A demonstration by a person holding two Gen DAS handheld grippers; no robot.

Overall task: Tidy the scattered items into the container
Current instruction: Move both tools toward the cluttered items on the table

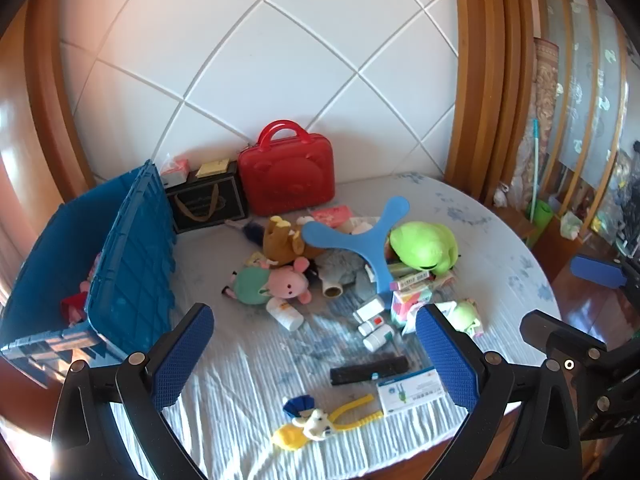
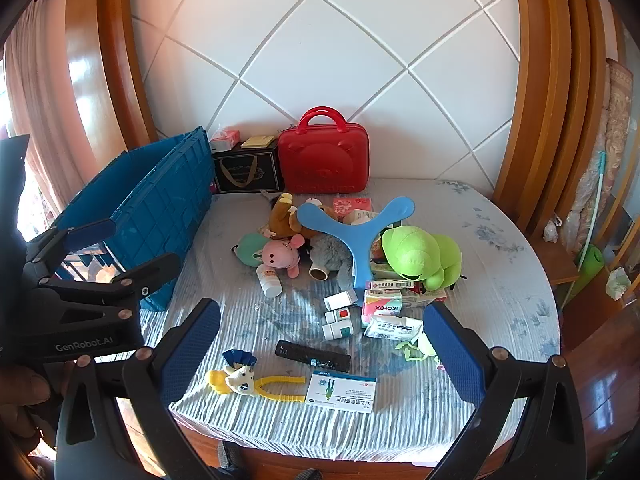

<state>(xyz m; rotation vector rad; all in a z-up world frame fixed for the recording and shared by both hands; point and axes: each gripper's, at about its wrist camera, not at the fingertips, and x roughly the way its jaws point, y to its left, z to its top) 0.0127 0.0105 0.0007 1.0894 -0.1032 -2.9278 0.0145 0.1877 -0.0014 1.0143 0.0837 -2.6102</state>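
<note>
A blue crate [image 1: 132, 264] stands at the left of the bed, also in the right wrist view [image 2: 160, 208]; a red item lies inside it. A heap of toys lies mid-bed: blue boomerang [image 1: 360, 240], green plush [image 1: 424, 246], pink pig plush [image 1: 288, 284], brown plush [image 1: 280, 240]. Small bottles [image 1: 374, 328], a black bar [image 1: 368, 369], a white medicine box [image 1: 412, 392] and a yellow tong toy [image 1: 328, 420] lie nearer. My left gripper [image 1: 316, 360] is open and empty above the near items. My right gripper [image 2: 324, 352] is open and empty.
A red case [image 1: 288, 176] and a black gift box [image 1: 208, 204] stand against the white padded headboard [image 1: 260, 60]. The bed's wooden front edge [image 2: 320, 464] is just below. The left gripper shows in the right wrist view [image 2: 72, 304] beside the crate.
</note>
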